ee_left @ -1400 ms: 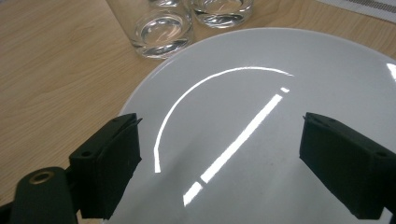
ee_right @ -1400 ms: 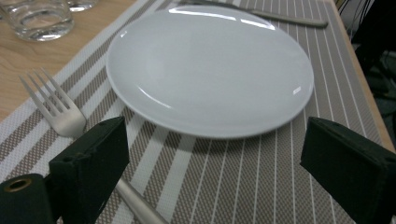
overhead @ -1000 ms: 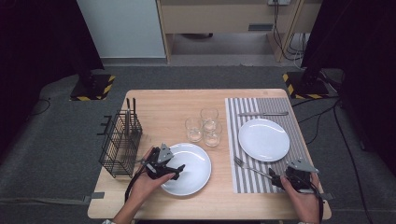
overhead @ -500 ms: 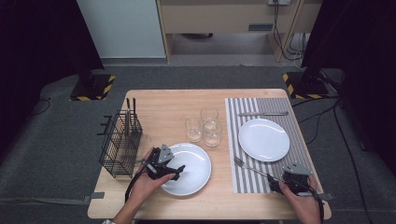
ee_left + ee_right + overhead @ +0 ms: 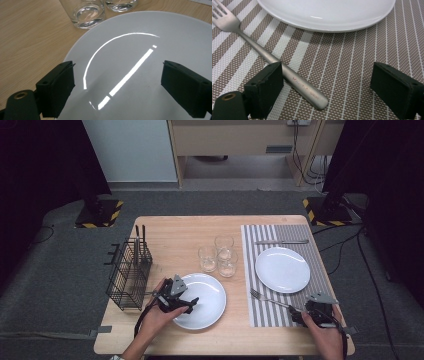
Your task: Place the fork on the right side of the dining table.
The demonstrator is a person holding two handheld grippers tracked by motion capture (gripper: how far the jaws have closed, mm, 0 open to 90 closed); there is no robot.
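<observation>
High view: left gripper (image 5: 186, 301) over left rim of near plate (image 5: 205, 307), jaws spread. Right gripper (image 5: 300, 311) at handle end of fork (image 5: 270, 298) on striped placemat (image 5: 260, 270); far plate (image 5: 282, 269) beyond.

Left gripper view: left gripper (image 5: 117, 85) jaws wide apart, holding nothing, near plate (image 5: 150, 37) beneath; glass (image 5: 86, 12) just past rim.

Right gripper view: right gripper (image 5: 324, 87) jaws wide apart. Fork (image 5: 287, 72) flat on striped placemat (image 5: 352, 62), handle lying against left jaw, tines away; far plate (image 5: 329, 12) beyond.

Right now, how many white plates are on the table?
2. One plate lies on the bare wood near the table's front edge, under the left gripper. The other plate sits on the striped mat, beyond the fork. None seems hidden.
</observation>
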